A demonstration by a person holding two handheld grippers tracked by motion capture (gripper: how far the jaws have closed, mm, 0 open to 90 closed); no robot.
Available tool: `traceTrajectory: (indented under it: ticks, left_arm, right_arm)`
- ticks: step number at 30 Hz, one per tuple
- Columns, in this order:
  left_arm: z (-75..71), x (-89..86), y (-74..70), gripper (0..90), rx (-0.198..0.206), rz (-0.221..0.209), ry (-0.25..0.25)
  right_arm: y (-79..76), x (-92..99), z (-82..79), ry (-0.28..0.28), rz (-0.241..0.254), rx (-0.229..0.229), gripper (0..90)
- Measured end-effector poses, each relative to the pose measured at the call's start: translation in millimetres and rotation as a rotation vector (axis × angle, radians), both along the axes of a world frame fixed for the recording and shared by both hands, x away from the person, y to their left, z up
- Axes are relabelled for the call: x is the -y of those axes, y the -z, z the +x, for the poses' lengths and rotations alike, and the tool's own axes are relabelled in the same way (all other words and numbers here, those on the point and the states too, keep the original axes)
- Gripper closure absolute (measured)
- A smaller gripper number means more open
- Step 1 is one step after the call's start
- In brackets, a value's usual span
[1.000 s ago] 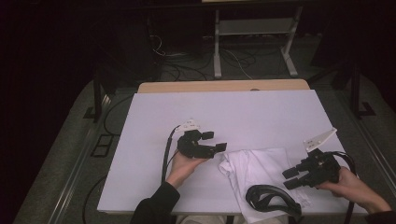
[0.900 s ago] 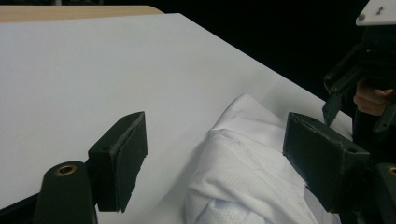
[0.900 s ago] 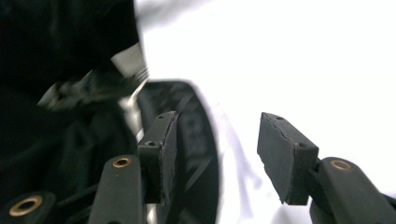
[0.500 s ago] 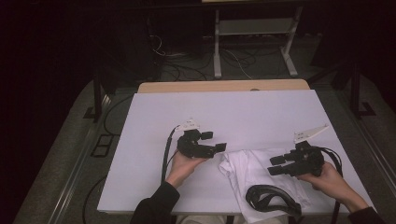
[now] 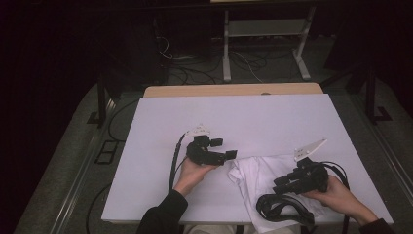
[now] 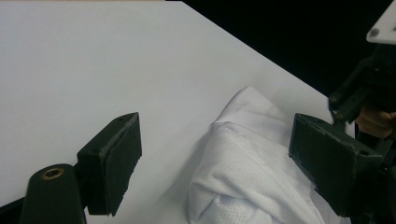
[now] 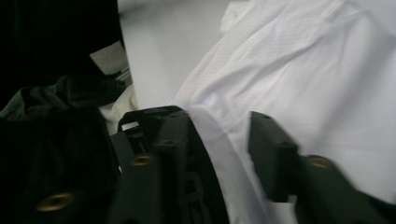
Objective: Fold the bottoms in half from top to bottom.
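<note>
White garment (image 6: 252, 186) between open left gripper (image 6: 215, 158) jaws.

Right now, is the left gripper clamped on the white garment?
No. The left gripper has its jaws spread wide, with the white garment lying loose between them.

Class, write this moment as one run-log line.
left gripper: open, beside white shirt | right gripper: open, over shirt | black belt: on shirt
</note>
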State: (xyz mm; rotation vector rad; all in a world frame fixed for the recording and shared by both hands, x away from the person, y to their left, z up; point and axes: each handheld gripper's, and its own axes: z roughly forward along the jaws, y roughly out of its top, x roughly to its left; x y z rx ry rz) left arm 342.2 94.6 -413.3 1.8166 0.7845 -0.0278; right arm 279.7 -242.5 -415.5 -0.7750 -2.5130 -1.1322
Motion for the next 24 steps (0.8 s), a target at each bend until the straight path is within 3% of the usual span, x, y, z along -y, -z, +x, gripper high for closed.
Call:
traceTrajectory:
  ticks: [3,5,12,24]
  left_arm:
    - [0.7,0.3,0.6,16.4,-0.001,0.000,0.001]
    - [0.9,0.6,1.0,16.4,-0.002,0.002,0.000]
    - [2.0,2.0,2.8,16.2,-0.010,0.005,0.003]
    - [2.2,5.9,5.9,14.8,-0.037,0.016,0.023]
  right_arm:
    - [3.1,-3.4,-2.8,-0.045,-0.019,-0.026,82.6]
    - [6.2,-6.7,-5.0,-0.077,-0.038,-0.046,87.5]
    - [11.2,-16.4,-14.1,-0.176,-0.083,-0.072,88.0]
    - [11.5,-19.1,-20.5,-0.264,-0.088,-0.080,87.8]
